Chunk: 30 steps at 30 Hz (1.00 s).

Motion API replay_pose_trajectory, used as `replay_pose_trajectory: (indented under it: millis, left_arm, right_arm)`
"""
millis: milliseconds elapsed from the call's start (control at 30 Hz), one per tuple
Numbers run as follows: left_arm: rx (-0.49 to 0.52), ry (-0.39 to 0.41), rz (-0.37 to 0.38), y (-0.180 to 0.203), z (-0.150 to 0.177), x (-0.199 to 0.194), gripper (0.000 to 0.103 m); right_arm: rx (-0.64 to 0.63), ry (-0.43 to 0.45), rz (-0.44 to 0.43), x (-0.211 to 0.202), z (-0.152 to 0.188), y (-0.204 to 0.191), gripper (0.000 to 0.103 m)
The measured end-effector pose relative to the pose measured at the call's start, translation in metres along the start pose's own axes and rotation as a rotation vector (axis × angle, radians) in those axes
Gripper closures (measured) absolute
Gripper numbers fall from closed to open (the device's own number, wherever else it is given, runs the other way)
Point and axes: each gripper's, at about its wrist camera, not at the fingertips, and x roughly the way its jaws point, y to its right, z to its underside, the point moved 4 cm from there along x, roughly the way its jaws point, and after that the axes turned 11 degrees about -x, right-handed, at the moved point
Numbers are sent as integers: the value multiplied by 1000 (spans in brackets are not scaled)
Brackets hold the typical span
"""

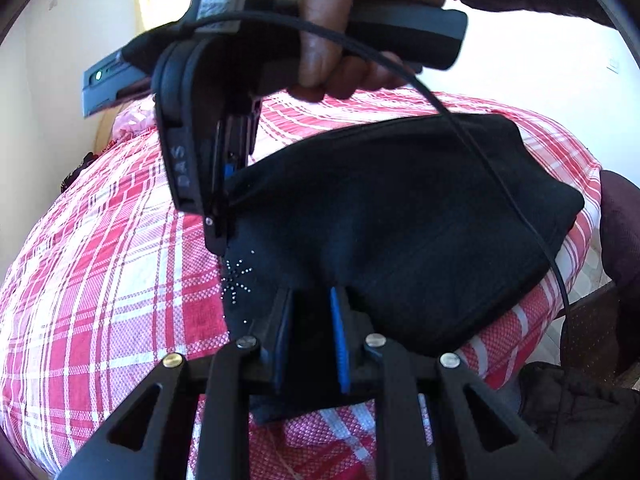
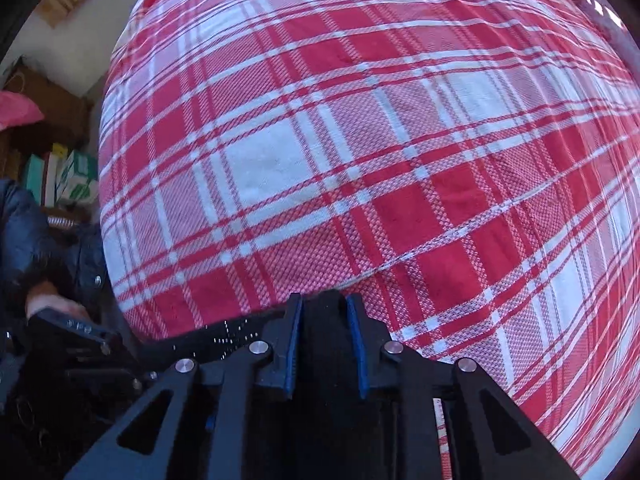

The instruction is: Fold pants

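Note:
The black pants (image 1: pixel 400 216) with a rhinestone star hang partly lifted over the red and white plaid bed (image 1: pixel 100 280). My left gripper (image 1: pixel 310 312) is shut on the pants' near edge. My right gripper (image 1: pixel 224 216) shows in the left wrist view, held by a hand, and is shut on the pants' left corner. In the right wrist view my right gripper (image 2: pixel 322 316) clamps black cloth (image 2: pixel 322 340) between its blue pads, and the star edge of the pants (image 2: pixel 224 336) runs left to the other gripper. The far end of the pants rests on the bed.
The plaid bed (image 2: pixel 360 140) fills the right wrist view. Boxes and clutter (image 2: pixel 60 176) stand on the floor to the left of it. A dark jacket (image 1: pixel 580 408) and a dark chair (image 1: pixel 620 232) are at the bed's right side.

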Motion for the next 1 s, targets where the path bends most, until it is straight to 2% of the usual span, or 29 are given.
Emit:
replay_pose_trajectory:
  millis: [133, 200, 233, 267, 333, 367, 400, 500, 567, 633, 700, 800, 833, 933, 1000]
  left_arm:
    - [9, 0, -4, 3, 1, 0, 84]
    - [11, -2, -4, 5, 1, 0, 84]
    - [12, -2, -3, 5, 2, 0, 84]
    - [11, -1, -6, 6, 2, -1, 84]
    - [12, -2, -9, 7, 3, -1, 84]
    - [13, 0, -7, 7, 3, -1, 84]
    - [14, 0, -2, 7, 3, -1, 84]
    - [10, -1, -2, 7, 2, -1, 84]
    - [16, -1, -3, 8, 2, -1, 84]
    - [21, 1, -8, 9, 2, -1, 84]
    - [23, 1, -12, 9, 3, -1, 84]
    - [23, 2, -16, 11, 3, -1, 84]
    - [25, 2, -17, 12, 3, -1, 84]
    - [22, 1, -10, 13, 2, -2, 84]
    - [19, -1, -6, 12, 1, -2, 84]
  right_arm:
    - [71, -12, 36, 5, -2, 6, 86]
    - [157, 33, 3, -1, 3, 16, 87]
    - [232, 68, -23, -6, 10, 28, 94]
    - [321, 110, -35, -9, 20, 45, 95]
    - [517, 155, 13, -9, 45, 82, 103]
    - [623, 199, -2, -8, 59, 99, 103]
    - [660, 243, -31, -11, 65, 105, 103]
    - [558, 348, 29, -36, 57, 96, 102]
    - [542, 435, 42, -59, 52, 87, 102]
    - [476, 472, 34, -70, 44, 61, 101]
    - [347, 412, 32, -70, 29, 35, 101]
    - [165, 271, 139, -51, 16, 15, 101]
    - [140, 240, 152, -43, 15, 10, 101]
    - [103, 183, 89, -26, 14, 0, 101]
    - [88, 170, 98, -24, 10, -2, 101]
